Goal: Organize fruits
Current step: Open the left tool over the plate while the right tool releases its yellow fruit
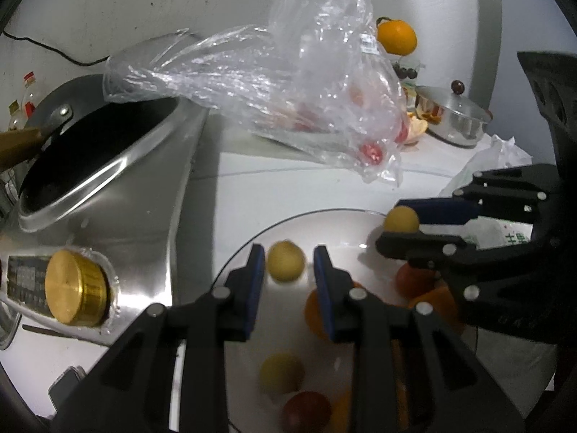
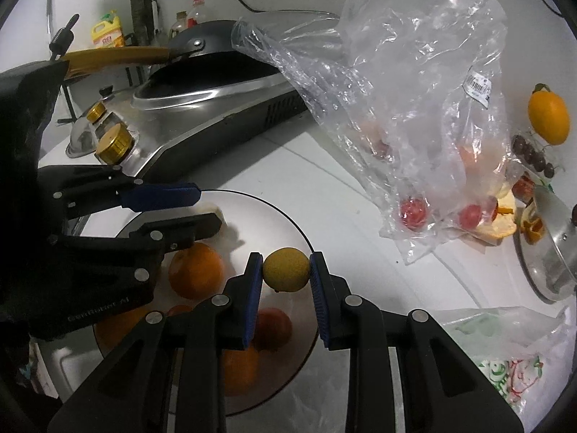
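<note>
A round metal plate (image 1: 274, 238) (image 2: 288, 223) holds oranges (image 2: 196, 270), a red fruit (image 2: 272, 326) and small yellow fruits. My left gripper (image 1: 287, 259) is open over the plate, a small yellow fruit (image 1: 285, 260) seen between its fingers with gaps on both sides. Another yellow fruit (image 1: 281, 373) lies nearer on the plate. My right gripper (image 2: 286, 270) is shut on a small yellow fruit (image 2: 286, 269) above the plate; it also shows in the left wrist view (image 1: 401, 218). A clear plastic bag (image 1: 288, 83) (image 2: 414, 108) with red fruits (image 2: 413, 211) lies behind the plate.
A steel stove with a black wok (image 1: 97, 151) (image 2: 216, 72) and gold knobs (image 1: 74, 288) stands left. An orange (image 1: 396, 36) (image 2: 548, 113), dark cherries (image 2: 533, 155), peel and a lidded steel pot (image 1: 452, 115) sit at the right. Another bag (image 2: 505, 357) lies near right.
</note>
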### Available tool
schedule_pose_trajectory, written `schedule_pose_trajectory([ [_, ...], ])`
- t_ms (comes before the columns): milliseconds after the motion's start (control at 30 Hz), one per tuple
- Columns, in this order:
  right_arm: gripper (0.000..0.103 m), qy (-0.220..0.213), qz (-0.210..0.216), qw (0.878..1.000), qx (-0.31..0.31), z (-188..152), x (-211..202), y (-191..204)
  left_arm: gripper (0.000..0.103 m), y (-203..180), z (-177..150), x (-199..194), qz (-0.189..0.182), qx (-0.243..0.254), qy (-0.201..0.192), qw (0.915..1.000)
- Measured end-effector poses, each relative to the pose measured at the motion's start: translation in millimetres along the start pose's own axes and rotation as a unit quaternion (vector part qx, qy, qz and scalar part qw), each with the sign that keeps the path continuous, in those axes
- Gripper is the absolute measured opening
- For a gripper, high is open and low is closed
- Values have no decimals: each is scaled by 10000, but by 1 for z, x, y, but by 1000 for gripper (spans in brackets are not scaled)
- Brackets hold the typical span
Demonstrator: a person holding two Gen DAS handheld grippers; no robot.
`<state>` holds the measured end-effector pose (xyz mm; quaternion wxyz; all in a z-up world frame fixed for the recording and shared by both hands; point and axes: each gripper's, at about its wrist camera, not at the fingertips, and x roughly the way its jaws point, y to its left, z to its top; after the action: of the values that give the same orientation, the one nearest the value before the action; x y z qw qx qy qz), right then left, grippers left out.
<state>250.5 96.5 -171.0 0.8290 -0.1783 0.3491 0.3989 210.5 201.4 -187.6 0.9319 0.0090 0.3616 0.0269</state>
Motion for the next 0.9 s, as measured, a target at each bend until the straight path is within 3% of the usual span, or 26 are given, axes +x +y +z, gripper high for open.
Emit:
schedule_pose_trajectory([
  [367,28,-12,89,9999,50,-1,5,-1,32,-1,-1,-4,30,-79,17,10000],
  [467,34,-48,51,10000,71,0,2,-1,33,-3,-2,-7,54,-51,-4,10000],
  [567,37,-72,26,9999,90,1,-1,-1,36,-6,-2,-13,45,-48,-50,10000],
  [633,37,-101,-5,9999,93,1,-6,-1,51,-7,-2,-16,48,-58,-85,9999],
  [900,38,-194,-154,9996,143,-2,-25,-1,51,-15,-3,-37,40,-62,-258,9996],
])
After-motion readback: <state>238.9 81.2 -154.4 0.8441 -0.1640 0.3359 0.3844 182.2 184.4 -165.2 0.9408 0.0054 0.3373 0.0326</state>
